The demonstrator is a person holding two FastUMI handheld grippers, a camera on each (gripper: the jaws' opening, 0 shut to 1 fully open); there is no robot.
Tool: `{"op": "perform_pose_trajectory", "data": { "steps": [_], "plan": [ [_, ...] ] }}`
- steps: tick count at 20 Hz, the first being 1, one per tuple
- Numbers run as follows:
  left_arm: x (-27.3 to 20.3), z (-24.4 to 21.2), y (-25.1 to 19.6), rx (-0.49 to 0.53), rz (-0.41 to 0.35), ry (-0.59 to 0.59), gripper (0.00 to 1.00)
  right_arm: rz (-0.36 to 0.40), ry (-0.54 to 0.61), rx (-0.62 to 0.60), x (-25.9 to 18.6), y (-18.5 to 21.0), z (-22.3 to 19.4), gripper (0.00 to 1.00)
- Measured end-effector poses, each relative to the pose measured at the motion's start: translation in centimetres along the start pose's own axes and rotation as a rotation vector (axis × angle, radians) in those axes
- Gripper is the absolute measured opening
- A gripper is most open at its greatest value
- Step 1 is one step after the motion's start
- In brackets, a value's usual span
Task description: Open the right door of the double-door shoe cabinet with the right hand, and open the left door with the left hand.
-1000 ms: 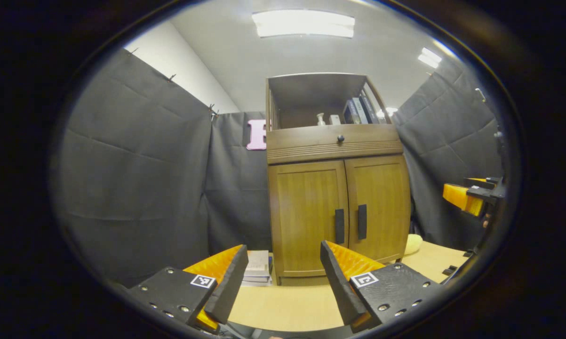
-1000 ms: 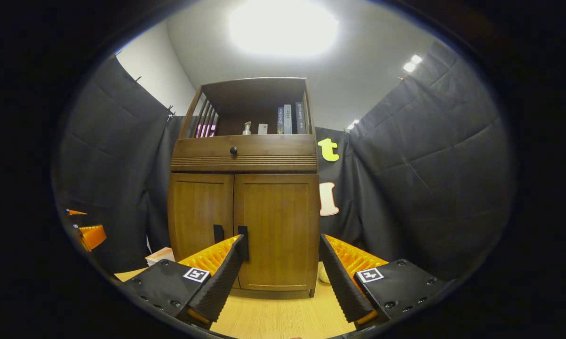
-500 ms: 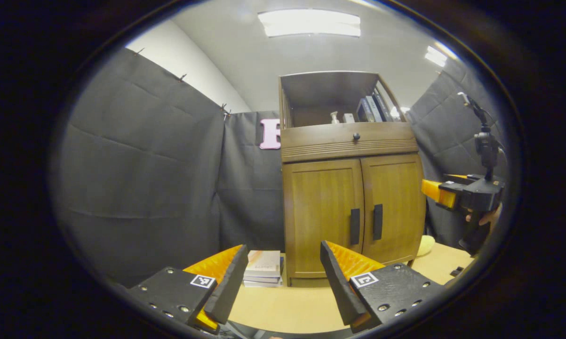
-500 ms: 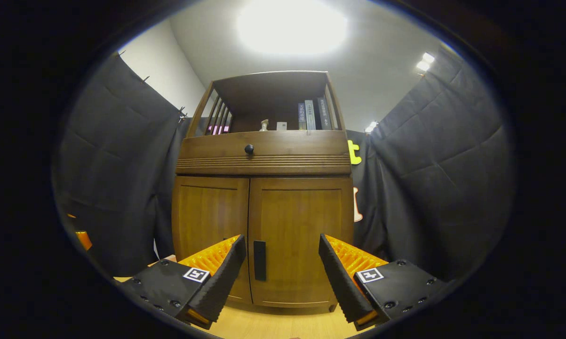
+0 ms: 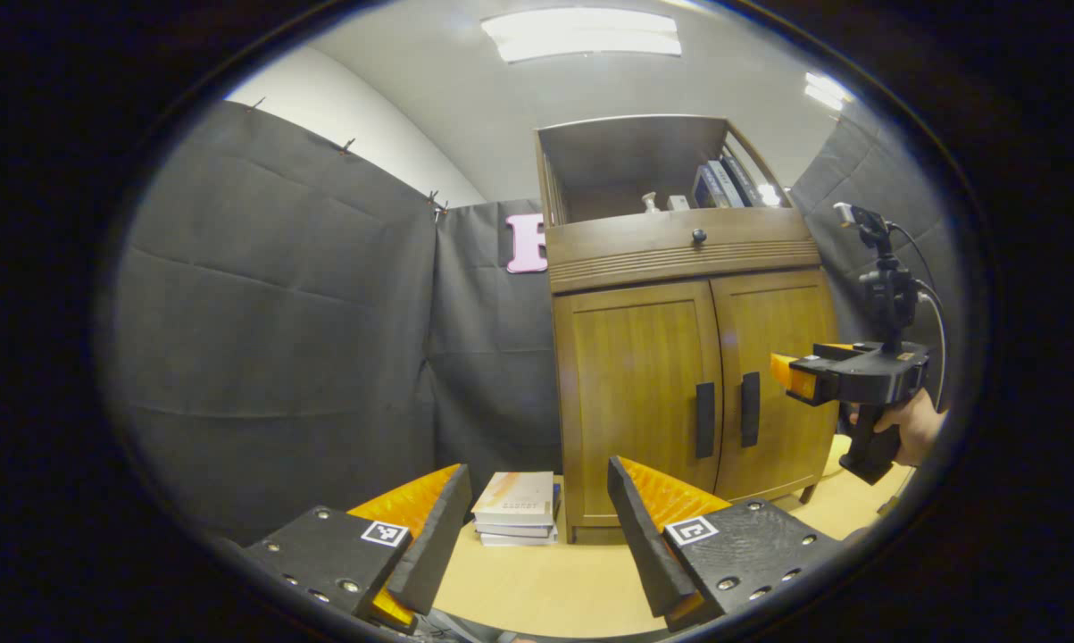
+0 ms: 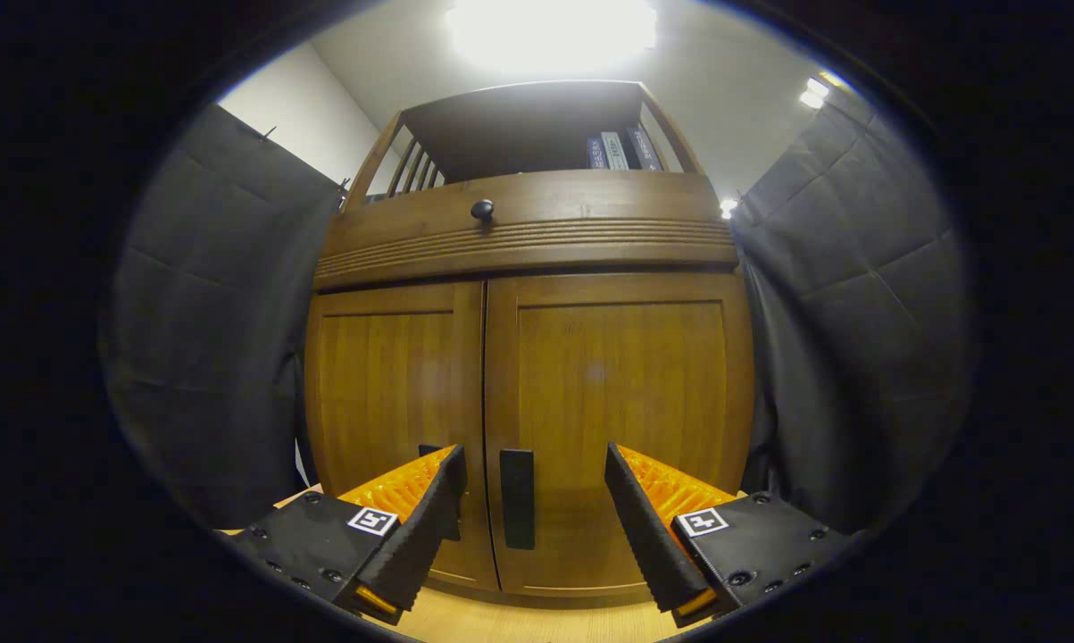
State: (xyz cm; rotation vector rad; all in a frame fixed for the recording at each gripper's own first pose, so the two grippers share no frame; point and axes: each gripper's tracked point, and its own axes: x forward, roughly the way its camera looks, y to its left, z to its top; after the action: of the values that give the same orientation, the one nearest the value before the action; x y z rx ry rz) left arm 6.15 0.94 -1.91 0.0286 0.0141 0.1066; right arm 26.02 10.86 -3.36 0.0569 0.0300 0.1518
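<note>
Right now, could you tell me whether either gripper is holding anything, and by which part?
Nothing is held. The right gripper is open around the right door's handle without touching it; the left gripper is open, short of the cabinet.

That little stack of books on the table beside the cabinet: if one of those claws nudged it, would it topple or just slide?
Probably slide. The stack of books lies flat and low on the smooth table, so tipping seems unlikely. The top book sits slightly askew, so it might skid off the others first. Being stiff and squared, they should not roll, and they look fairly light.
</note>
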Motion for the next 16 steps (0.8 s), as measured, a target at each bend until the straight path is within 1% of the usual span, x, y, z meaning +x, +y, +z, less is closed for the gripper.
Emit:
{"op": "perform_pose_trajectory", "data": {
  "steps": [4,7,8,12,13,16],
  "plan": [
    [0.3,-0.3,-0.3,0.005,0.009,0.007,0.89,0.002,0.044,0.015,2.9,0.1,-2.4,0.98],
    [1.1,-0.6,-0.6,0.008,0.01,0.016,0.89,0.007,0.075,0.024,3.6,0.0,-3.6,0.98],
    [1.3,-0.5,-0.8,0.01,0.012,0.02,0.89,0.013,0.085,0.025,4.1,0.1,-3.9,0.96],
    [2.6,-0.7,-1.1,0.011,0.009,0.043,0.89,0.044,0.119,0.007,6.2,1.5,-6.3,0.96],
    [2.8,-0.7,-1.0,0.015,0.011,0.046,0.89,0.05,0.128,0.008,6.4,1.8,-6.6,0.93],
    [2.9,-0.6,-1.0,0.018,0.017,0.052,0.89,0.055,0.151,0.007,7.3,2.6,-7.8,0.92]
  ]
}}
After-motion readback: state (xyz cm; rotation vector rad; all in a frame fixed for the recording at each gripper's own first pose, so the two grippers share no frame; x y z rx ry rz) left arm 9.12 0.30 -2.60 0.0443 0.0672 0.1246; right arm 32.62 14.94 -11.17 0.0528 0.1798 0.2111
